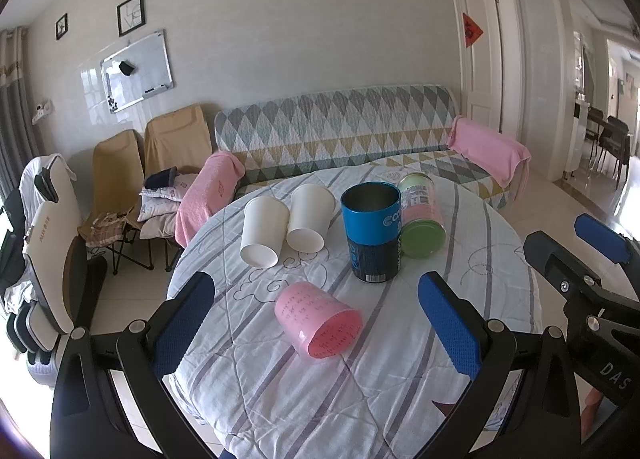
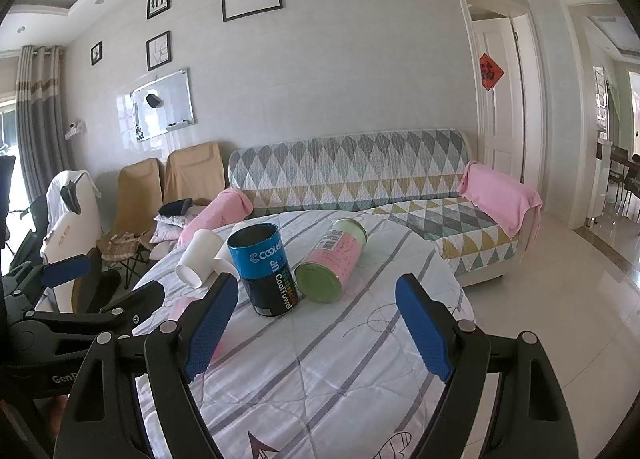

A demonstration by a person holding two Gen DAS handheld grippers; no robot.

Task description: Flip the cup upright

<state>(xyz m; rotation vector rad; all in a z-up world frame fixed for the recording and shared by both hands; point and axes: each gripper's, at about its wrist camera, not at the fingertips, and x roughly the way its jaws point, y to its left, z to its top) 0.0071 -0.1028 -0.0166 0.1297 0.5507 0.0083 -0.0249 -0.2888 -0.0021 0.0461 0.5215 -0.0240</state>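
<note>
Round table draped in a striped white quilted cloth (image 1: pixel 400 359), its rim curving away close on the left and right, with bare cloth lying in front of the translucent pink plastic cup (image 1: pixel 318 321). On its side near the front, mouth turned toward the camera, well apart from the rest. Farther back, two white paper cups (image 1: pixel 286 225) lying side by side and touching; an upright blue and black tin (image 1: pixel 372 233) just beside a toppled pink can with a green end (image 1: pixel 422 215). From the right wrist, mostly hidden behind a blue pad, only a pink smear that is probably the cup. Left gripper (image 1: pixel 316 323) hovering low, released, jaws wide either side of the pink cup without touching. Right gripper (image 2: pixel 316 331) likewise released, holding nothing, poised before the tin.
</note>
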